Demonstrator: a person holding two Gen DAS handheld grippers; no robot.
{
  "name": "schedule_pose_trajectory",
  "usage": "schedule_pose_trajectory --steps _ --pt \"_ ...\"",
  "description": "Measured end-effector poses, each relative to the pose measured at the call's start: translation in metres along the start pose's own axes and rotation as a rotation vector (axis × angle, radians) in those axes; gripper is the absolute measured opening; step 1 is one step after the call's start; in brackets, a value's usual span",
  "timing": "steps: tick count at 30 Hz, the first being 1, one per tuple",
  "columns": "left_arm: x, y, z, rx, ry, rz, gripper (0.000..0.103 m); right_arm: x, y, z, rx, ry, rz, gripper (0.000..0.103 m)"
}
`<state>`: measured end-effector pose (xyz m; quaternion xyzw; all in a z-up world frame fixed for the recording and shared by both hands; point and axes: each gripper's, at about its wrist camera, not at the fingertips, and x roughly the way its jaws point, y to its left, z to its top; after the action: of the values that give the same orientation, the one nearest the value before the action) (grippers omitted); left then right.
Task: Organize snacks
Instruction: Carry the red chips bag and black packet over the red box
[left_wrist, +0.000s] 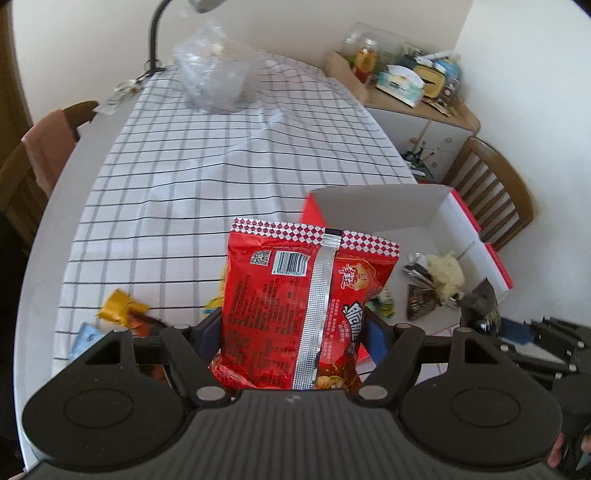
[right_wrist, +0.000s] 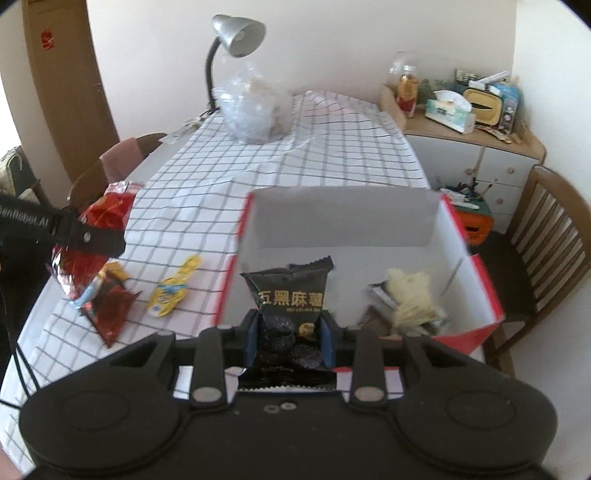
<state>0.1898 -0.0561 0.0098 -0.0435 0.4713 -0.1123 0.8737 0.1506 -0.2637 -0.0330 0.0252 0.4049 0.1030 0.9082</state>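
Observation:
My left gripper (left_wrist: 295, 328) is shut on a red snack bag (left_wrist: 295, 280), held upright above the checked cloth just left of the red box (left_wrist: 376, 206) with white inside. The right wrist view shows that bag (right_wrist: 107, 210) at the far left. My right gripper (right_wrist: 290, 332) is shut on a small black packet (right_wrist: 291, 291) with gold lettering, over the box's near left part (right_wrist: 343, 218). Inside the box lie a pale yellow snack (right_wrist: 410, 295) and a dark packet (left_wrist: 421, 302).
Loose packets lie on the cloth left of the box: a yellow one (right_wrist: 173, 288), a red-brown one (right_wrist: 107, 310) and a gold one (left_wrist: 118, 302). A clear plastic bag (right_wrist: 255, 110) and a desk lamp (right_wrist: 236, 33) stand at the far end. Wooden chairs (right_wrist: 546, 229) flank the table.

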Motion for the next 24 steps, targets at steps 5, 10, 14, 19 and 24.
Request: schedule_pose_trajectory --steps 5,10,14,19,24 --pt "0.018 -0.04 0.009 0.035 0.004 0.004 0.075 0.009 -0.036 0.006 0.011 0.0 -0.017 0.033" --pt "0.043 -0.072 0.02 0.065 0.021 0.023 0.075 0.022 -0.062 0.013 0.008 0.006 -0.028 0.033" --pt "0.062 -0.09 0.031 0.076 0.037 0.03 0.075 0.033 -0.077 0.021 -0.002 0.013 -0.03 0.033" --pt "0.085 -0.108 0.047 0.084 0.067 0.034 0.075 0.048 -0.088 0.031 -0.025 0.024 -0.028 0.033" --pt "0.113 -0.12 0.059 0.086 0.098 0.055 0.075 0.068 -0.097 0.039 -0.051 0.055 -0.021 0.033"
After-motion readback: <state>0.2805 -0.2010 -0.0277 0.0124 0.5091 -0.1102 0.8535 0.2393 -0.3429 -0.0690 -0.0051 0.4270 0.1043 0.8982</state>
